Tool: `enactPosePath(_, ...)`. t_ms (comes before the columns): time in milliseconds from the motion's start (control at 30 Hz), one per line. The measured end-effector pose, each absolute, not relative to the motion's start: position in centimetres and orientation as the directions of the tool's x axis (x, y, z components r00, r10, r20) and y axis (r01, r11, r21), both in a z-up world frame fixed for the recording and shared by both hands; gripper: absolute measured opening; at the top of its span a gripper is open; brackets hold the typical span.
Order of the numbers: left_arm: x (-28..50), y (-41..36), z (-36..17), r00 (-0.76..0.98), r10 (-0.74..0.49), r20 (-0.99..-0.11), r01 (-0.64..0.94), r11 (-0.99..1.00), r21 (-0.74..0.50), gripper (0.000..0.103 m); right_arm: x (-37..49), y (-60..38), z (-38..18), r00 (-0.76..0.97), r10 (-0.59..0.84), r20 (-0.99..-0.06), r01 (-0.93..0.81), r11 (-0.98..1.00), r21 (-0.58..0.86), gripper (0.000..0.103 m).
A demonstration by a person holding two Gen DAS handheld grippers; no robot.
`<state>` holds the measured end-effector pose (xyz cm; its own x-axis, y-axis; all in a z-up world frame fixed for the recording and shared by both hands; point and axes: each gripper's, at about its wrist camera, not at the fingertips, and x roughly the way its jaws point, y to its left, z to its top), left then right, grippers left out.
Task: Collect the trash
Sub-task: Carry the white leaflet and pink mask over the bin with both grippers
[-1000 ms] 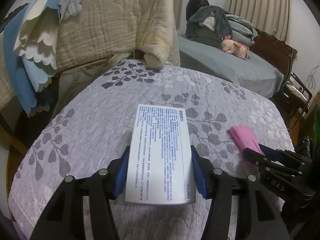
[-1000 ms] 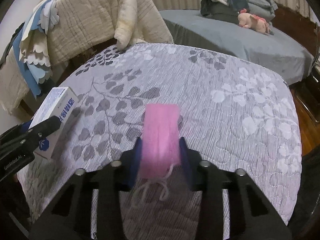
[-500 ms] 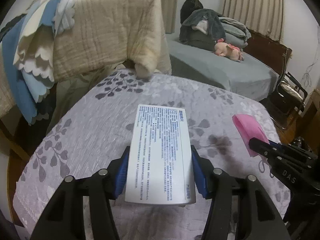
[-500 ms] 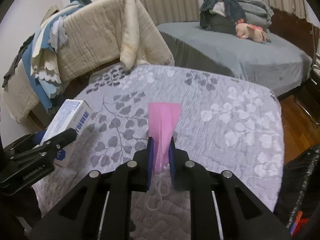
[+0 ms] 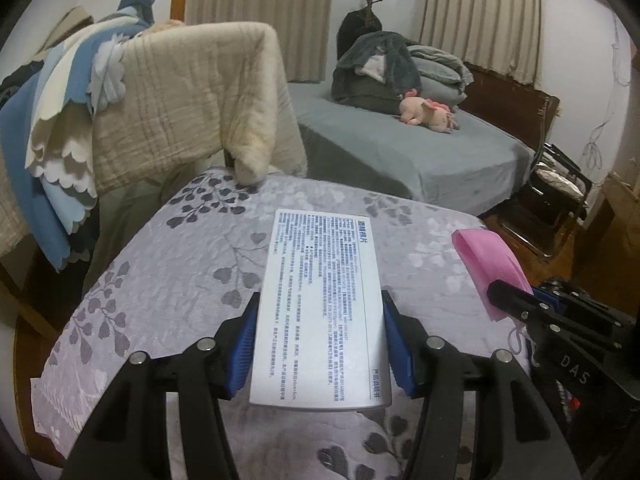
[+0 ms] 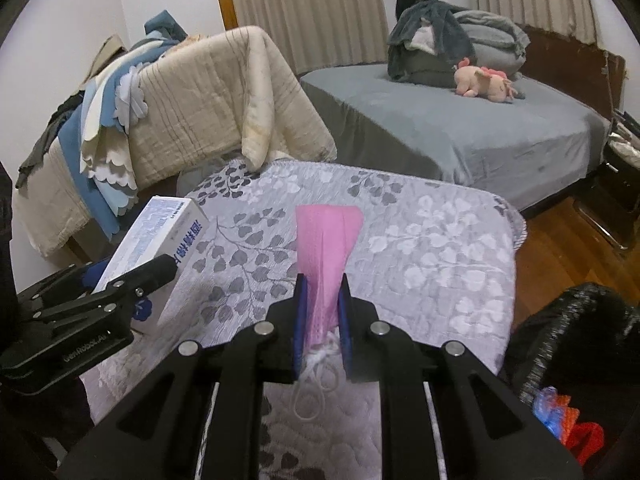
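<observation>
Your left tongs [image 5: 318, 344] clamp the box [image 5: 320, 304], your right tongs [image 6: 320, 316] pinch the pink mask [image 6: 324, 256] — both lifted for the black bag [image 6: 576, 336], lower right.

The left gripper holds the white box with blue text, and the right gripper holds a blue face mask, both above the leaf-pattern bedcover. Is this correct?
One detail is wrong: the face mask in the right gripper is pink, not blue, as the right wrist view shows. The left gripper does hold the white box above the leaf-pattern bedcover.
</observation>
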<state>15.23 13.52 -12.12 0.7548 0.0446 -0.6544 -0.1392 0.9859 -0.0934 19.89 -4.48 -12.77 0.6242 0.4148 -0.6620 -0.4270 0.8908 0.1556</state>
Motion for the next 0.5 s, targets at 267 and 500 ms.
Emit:
enactPosePath(267,13.1,10.6,-9.6,0.784,0.013,-0.621,-0.093,0.991,-0.097,0.056,17.1,-7.3,-10.0,0.663,0.402,-0.631,-0.410,0.901,0.143,0.014)
enactPosePath(500,11.3,8.1,-8.0,0.798,-0.022,-0.602,-0.048,0.994,-0.100,0.056,14.5,-9.6,-8.5,0.691,0.384,-0.613,-0.393,0.911,0.127,0.014)
